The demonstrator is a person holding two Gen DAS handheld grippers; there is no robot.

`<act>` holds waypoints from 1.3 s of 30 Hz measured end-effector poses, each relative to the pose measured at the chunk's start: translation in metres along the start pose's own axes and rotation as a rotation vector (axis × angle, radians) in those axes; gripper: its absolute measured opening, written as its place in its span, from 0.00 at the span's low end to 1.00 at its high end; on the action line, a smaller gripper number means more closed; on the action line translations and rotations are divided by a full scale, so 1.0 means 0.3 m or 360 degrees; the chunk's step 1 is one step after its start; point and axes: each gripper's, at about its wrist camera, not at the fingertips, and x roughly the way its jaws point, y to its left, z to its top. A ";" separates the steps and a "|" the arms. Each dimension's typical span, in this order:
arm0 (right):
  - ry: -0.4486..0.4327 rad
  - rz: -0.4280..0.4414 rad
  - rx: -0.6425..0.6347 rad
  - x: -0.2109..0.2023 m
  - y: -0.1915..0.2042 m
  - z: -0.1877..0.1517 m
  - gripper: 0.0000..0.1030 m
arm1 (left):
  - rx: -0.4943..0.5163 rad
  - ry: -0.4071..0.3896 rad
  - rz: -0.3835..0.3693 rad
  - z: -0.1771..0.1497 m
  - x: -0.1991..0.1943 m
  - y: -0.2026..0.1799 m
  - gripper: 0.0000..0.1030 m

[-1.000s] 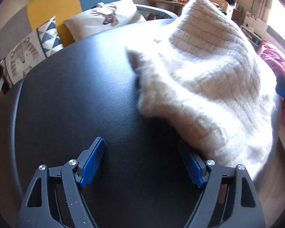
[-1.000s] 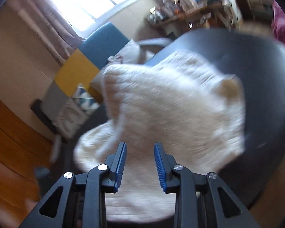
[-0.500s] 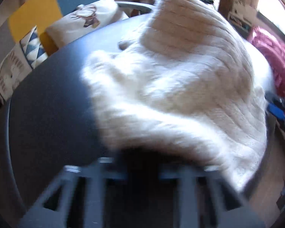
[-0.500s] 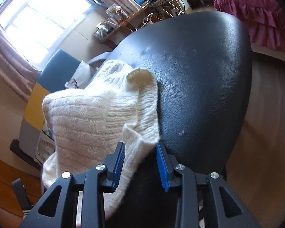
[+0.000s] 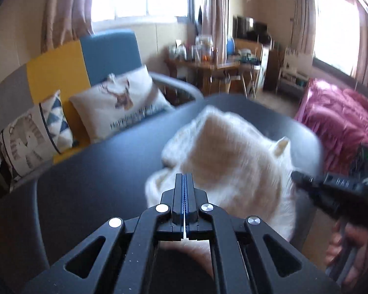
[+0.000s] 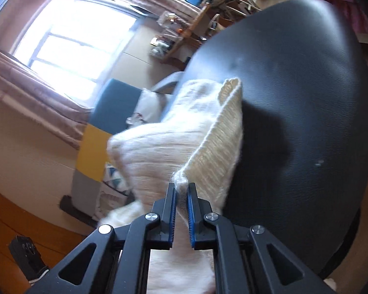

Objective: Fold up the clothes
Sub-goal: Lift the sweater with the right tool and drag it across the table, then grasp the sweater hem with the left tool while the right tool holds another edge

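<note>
Black round table (image 5: 90,176) in strong window light, with a cream knit sweater (image 5: 233,152) heaped on its far right part, rumpled, one ribbed edge trailing toward the near rim. Right gripper (image 6: 181,191) pinching a bunched corner of that knit, jaws just closed down narrow with wool between the blue pads; shallow bite, only a tuft at the tips. Left gripper (image 5: 184,186) held above the table, jaws pressed fully together, no cloth seen between them. Risks, as judged: tuft slipping free under a hard pull, given loose fuzzy yarn and heavy fabric; whole heap dragged over the rim and onto the floor if lifted from one corner alone, with the left side holding nothing; uneven fold from layers already doubled under the pile; yarn snagged on pad ridges. Round about: patchwork sofa (image 5: 105,49) with printed cushions (image 5: 120,103) just behind the table, pink bedding (image 5: 343,122) to the right, cluttered side table (image 5: 208,61) by the curtains, small dark device (image 6: 24,247) on the wood floor. Nothing else on the tabletop in the way; sofa close enough to catch a wide swing of cloth
</note>
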 end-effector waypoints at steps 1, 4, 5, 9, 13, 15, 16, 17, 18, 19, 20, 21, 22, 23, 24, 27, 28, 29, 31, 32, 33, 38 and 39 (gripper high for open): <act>-0.0014 0.0019 -0.0016 -0.009 0.028 0.003 0.07 | 0.0005 -0.0019 -0.0014 0.028 0.000 0.029 0.00; -0.0039 0.0025 -0.0116 -0.024 0.091 0.012 0.07 | 0.0035 0.0001 -0.0045 -0.010 -0.058 -0.027 0.00; -0.0046 0.0001 -0.0150 -0.026 0.106 0.011 0.07 | 0.0037 0.0033 -0.0047 -0.038 -0.039 -0.026 0.02; -0.0012 0.0059 -0.0106 -0.022 0.089 -0.010 0.07 | 0.0042 0.0258 -0.0259 -0.226 0.111 -0.062 0.23; 0.0054 0.0125 -0.0111 -0.001 0.115 -0.041 0.04 | 0.0241 0.0396 -0.0371 -0.364 0.171 -0.175 0.24; 0.0063 0.0105 -0.0182 0.009 0.156 -0.049 0.04 | 0.0397 0.0357 -0.0332 -0.410 0.168 -0.232 0.36; 0.0068 0.0090 -0.0210 0.014 0.171 -0.053 0.04 | 0.0479 0.0324 -0.0285 -0.423 0.161 -0.254 0.49; 0.0071 0.0088 -0.0213 0.017 0.176 -0.054 0.05 | 0.0568 0.0277 -0.0225 -0.435 0.149 -0.274 0.55; 0.0072 0.0090 -0.0191 0.017 0.173 -0.054 0.07 | 0.0656 0.0220 -0.0161 -0.446 0.135 -0.289 0.62; 0.0080 0.0067 -0.0154 0.014 0.161 -0.052 0.08 | 0.0733 0.0173 -0.0120 -0.460 0.127 -0.301 0.64; 0.0094 0.0023 -0.0121 0.007 0.142 -0.047 0.18 | 0.0805 0.0145 -0.0096 -0.475 0.125 -0.311 0.65; 0.0100 -0.0039 -0.0100 -0.007 0.117 -0.043 0.28 | 0.0859 0.0138 -0.0075 -0.484 0.132 -0.318 0.67; 0.0102 -0.0109 -0.0084 -0.025 0.089 -0.039 0.28 | 0.0908 0.0138 -0.0042 -0.491 0.146 -0.324 0.67; 0.0114 -0.0186 -0.0078 -0.040 0.060 -0.036 0.28 | 0.0962 0.0132 0.0004 -0.500 0.158 -0.334 0.67; 0.0135 -0.0268 -0.0079 -0.054 0.031 -0.035 0.28 | 0.1014 0.0120 0.0044 -0.506 0.164 -0.345 0.67; 0.0177 -0.0422 -0.0004 -0.107 -0.071 -0.038 0.28 | 0.1180 0.0032 0.0147 -0.521 0.174 -0.372 0.67; 0.0195 -0.0454 0.0024 -0.118 -0.103 -0.043 0.28 | 0.1236 -0.0001 0.0181 -0.525 0.177 -0.381 0.67; 0.0214 -0.0484 0.0051 -0.125 -0.134 -0.048 0.28 | 0.1287 -0.0028 0.0210 -0.530 0.181 -0.389 0.67; 0.0253 -0.0496 0.0092 -0.125 -0.177 -0.063 0.29 | 0.1367 -0.0062 0.0250 -0.538 0.189 -0.401 0.67; 0.0279 -0.0487 0.0117 -0.116 -0.194 -0.071 0.29 | 0.1378 -0.0068 0.0249 -0.537 0.187 -0.401 0.67; 0.0287 -0.0468 0.0133 -0.108 -0.200 -0.077 0.29 | 0.1381 -0.0073 0.0245 -0.534 0.191 -0.400 0.67; 0.0282 -0.0322 0.0217 -0.062 -0.202 -0.096 0.29 | 0.1371 0.0025 0.0210 -0.517 0.230 -0.392 0.38; 0.0301 -0.0280 0.0245 -0.043 -0.205 -0.102 0.29 | 0.1379 0.0067 0.0218 -0.519 0.245 -0.391 0.17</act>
